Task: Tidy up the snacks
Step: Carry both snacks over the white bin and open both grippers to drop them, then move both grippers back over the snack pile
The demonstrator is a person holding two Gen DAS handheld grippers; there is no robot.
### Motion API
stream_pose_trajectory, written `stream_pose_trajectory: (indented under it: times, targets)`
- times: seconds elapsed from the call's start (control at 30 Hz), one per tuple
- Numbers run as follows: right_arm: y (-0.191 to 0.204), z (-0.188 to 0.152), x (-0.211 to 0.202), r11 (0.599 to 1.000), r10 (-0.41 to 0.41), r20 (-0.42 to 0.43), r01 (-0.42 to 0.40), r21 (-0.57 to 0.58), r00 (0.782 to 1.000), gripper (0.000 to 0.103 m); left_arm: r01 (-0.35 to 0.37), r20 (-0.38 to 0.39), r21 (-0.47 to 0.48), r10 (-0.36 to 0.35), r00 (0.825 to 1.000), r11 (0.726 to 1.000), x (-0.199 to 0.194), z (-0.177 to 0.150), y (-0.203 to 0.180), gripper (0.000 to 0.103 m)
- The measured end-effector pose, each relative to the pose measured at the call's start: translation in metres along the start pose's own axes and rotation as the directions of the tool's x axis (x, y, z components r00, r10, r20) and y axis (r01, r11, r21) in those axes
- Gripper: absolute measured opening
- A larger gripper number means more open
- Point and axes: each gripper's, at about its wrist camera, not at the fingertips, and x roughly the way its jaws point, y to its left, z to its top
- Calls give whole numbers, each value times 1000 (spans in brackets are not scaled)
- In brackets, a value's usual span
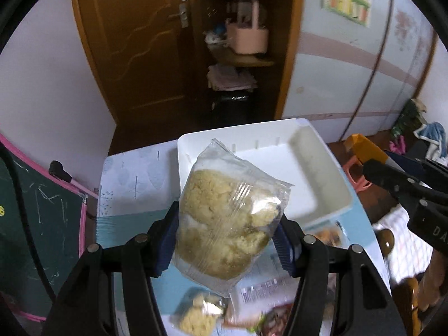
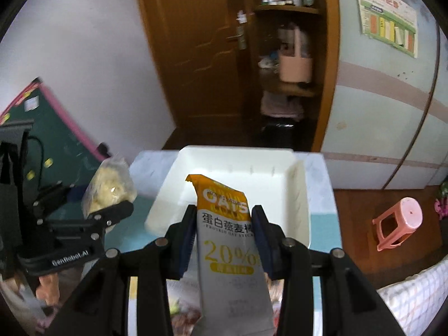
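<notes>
My left gripper (image 1: 226, 235) is shut on a clear packet of crumbly yellow pastry (image 1: 229, 218) and holds it above the table, just short of the white plastic bin (image 1: 333, 184). My right gripper (image 2: 224, 235) is shut on a white and orange oat bar packet (image 2: 226, 238) and holds it upright at the bin's (image 2: 299, 196) near rim. The bin shows nothing inside. In the right wrist view the left gripper (image 2: 112, 210) with its pastry packet (image 2: 107, 186) is at the left. The right gripper's body (image 1: 406, 184) shows at the left wrist view's right edge.
More snack packets lie on the pale blue tablecloth below the grippers: another pastry packet (image 1: 198, 313) and flat printed wrappers (image 1: 266, 294). A green chalkboard (image 1: 36, 224) leans at the left. A pink stool (image 2: 397, 224) stands on the floor at the right. A brown door and shelves are behind.
</notes>
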Motion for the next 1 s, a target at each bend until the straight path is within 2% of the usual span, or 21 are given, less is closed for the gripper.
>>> stream_pose_trajectory:
  times: [0.03, 0.2, 0.27, 0.33, 0.47, 0.53, 0.63, 0.73, 0.93, 1.0]
  targets:
    - [1, 3, 3, 1000, -10, -7, 10, 6, 1000, 40, 5, -14, -13, -6, 1000, 1000, 14, 6, 2, 60]
    - [-13, 10, 75, 994, -64, -108, 72, 76, 992, 40, 5, -68, -31, -7, 998, 999, 75, 6, 3, 61]
    - [-17, 6, 93, 992, -77, -124, 88, 91, 989, 42, 14, -93, -45, -18, 996, 999, 91, 5, 2, 68]
    - [-24, 1, 108, 987, -94, -135, 111, 120, 986, 42, 18, -116, -55, -25, 993, 998, 105, 7, 1, 87]
    - [-40, -1, 124, 976, -37, -161, 70, 208, 986, 43, 72, -146, -77, -82, 986, 994, 116, 3, 3, 88]
    - [-43, -3, 120, 972, -22, -157, 58, 228, 987, 44, 80, -138, -84, -91, 986, 993, 116, 0, 4, 88]
    - [-41, -7, 109, 977, -43, -147, 72, 200, 988, 45, 55, -99, -88, -64, 993, 995, 106, -6, 11, 93]
    - [-38, -6, 100, 982, -58, -138, 81, 171, 989, 45, 33, -60, -109, -40, 997, 994, 91, -8, 20, 93]
    - [-18, -14, 51, 995, -46, -58, 51, 89, 997, 45, 5, -39, -111, -9, 999, 994, 55, -19, 29, 93]
    - [-10, -17, 35, 997, -43, -45, 46, 62, 998, 45, 17, -41, -118, -22, 999, 993, 39, -24, 32, 93]
